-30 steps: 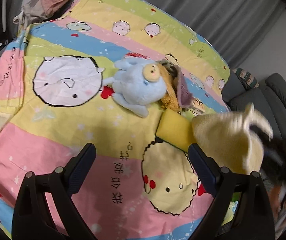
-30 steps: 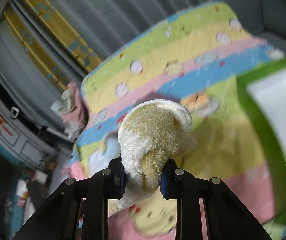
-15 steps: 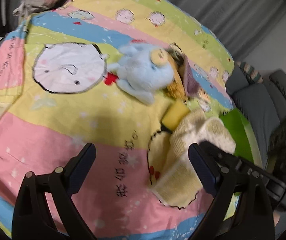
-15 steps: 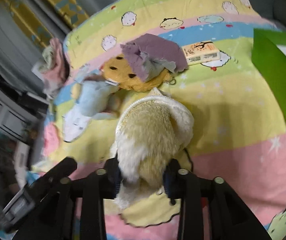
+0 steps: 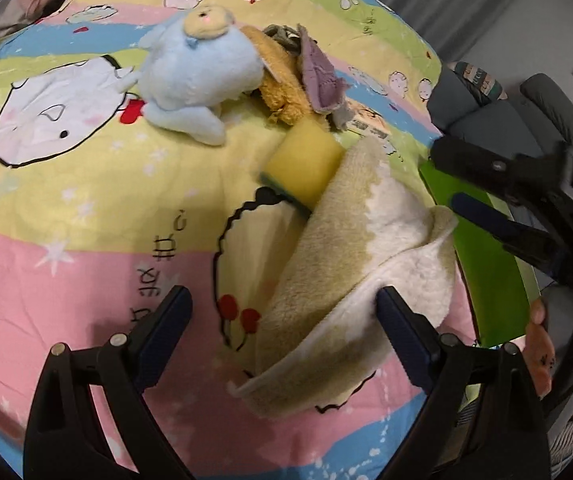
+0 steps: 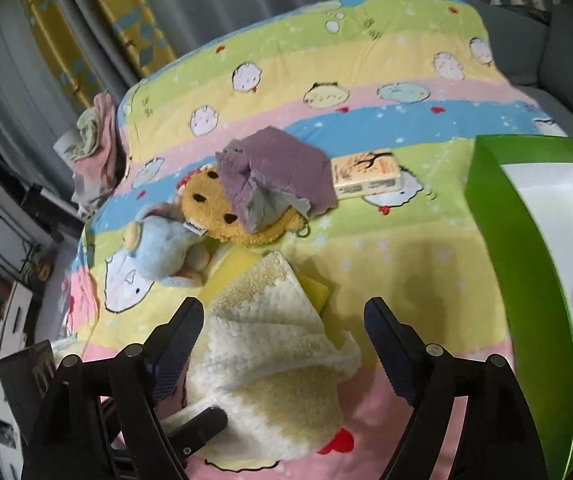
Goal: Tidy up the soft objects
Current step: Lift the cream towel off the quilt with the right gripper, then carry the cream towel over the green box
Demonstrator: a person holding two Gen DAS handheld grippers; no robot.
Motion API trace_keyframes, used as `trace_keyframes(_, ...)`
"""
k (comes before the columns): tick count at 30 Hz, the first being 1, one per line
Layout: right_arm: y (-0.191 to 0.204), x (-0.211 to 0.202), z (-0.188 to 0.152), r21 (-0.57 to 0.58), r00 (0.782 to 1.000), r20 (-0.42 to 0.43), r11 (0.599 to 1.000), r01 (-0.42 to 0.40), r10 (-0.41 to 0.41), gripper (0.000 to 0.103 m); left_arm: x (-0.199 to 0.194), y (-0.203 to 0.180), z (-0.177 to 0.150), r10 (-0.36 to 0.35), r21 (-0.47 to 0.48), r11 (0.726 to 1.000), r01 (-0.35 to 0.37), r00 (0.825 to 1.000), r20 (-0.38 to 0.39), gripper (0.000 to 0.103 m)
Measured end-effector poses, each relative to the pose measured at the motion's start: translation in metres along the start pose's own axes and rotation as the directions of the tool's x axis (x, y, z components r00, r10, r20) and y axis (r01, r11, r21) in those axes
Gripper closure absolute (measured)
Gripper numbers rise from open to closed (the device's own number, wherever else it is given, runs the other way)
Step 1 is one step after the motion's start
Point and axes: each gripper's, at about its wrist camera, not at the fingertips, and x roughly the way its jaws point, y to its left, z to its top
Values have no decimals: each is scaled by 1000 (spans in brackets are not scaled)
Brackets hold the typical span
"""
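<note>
A fluffy cream and yellow towel (image 5: pixel 350 280) (image 6: pixel 278 360) lies crumpled on the cartoon bedspread (image 5: pixel 86 208), its far end on a yellow sponge (image 5: pixel 302 160) (image 6: pixel 316 290). My left gripper (image 5: pixel 282 316) is open and straddles the towel's near end. My right gripper (image 6: pixel 284 320) (image 5: pixel 446 178) is over the towel and its jaws are opening; the pads stand clear of the towel between them. Beyond lie a blue plush (image 5: pixel 194 68) (image 6: pixel 158 248), an orange plush (image 5: pixel 282 88) (image 6: pixel 214 208) and a purple cloth (image 5: pixel 320 76) (image 6: pixel 274 172) draped over it.
A green box (image 6: pixel 506 240) (image 5: pixel 482 260) with a white inside stands at the bed's right side, something purple in it. A tissue pack (image 6: pixel 366 172) lies past the purple cloth. Clothes (image 6: pixel 94 136) are piled at the far left corner. A grey sofa (image 5: pixel 546 104) is beyond.
The right gripper came down with the towel, laid it on the bed against the sponge and spread its jaws off it. The left gripper moved in over the towel.
</note>
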Motion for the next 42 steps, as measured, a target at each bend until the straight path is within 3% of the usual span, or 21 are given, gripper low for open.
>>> trace_keyframes(3,-3,14,1,20,997,-56,999,-51,52,20,4,-6,0,-12,22,1000,11,1000,10,17)
trace_keyframes(5,-6,26,-2,69,988,-105,992,-104,111,20,10,-11,2,-26,28,999,25,1000,4,33)
trace_keyframes(6,-7,31,-4,85,983,-129,989,-119,129,20,14,-10,2,-54,13,998,54,998,-14,47)
trace_keyframes(8,-7,42,-9,111,970,-180,983,-147,165,20,19,-10,4,-82,-10,997,82,997,-14,52)
trace_keyframes(10,-8,49,-16,129,963,-217,983,-134,159,34,18,-14,6,-99,15,995,99,995,1,72)
trace_keyframes(11,-9,53,-19,146,957,-238,980,-134,166,36,18,-16,7,-117,17,993,117,993,3,73)
trace_keyframes(13,-14,57,-24,175,950,-257,976,-132,175,47,15,-21,8,-119,32,992,118,993,21,75)
trace_keyframes(18,-24,41,-26,233,950,-207,955,-184,233,51,-2,-46,12,-148,113,984,138,986,83,78)
trace_keyframes(22,-25,11,-23,237,964,-106,947,-216,246,51,-17,-72,19,-171,203,969,141,975,139,78)
trace_keyframes(26,-32,-24,-15,226,971,16,945,-236,239,51,-30,-101,31,-245,261,945,196,955,168,78)
trace_keyframes(34,-75,-91,-2,272,962,222,938,-215,157,51,-26,-174,45,-345,400,878,263,927,148,78)
trace_keyframes(42,-127,-131,1,353,942,334,920,-167,42,51,6,-240,51,-415,466,814,346,908,51,78)
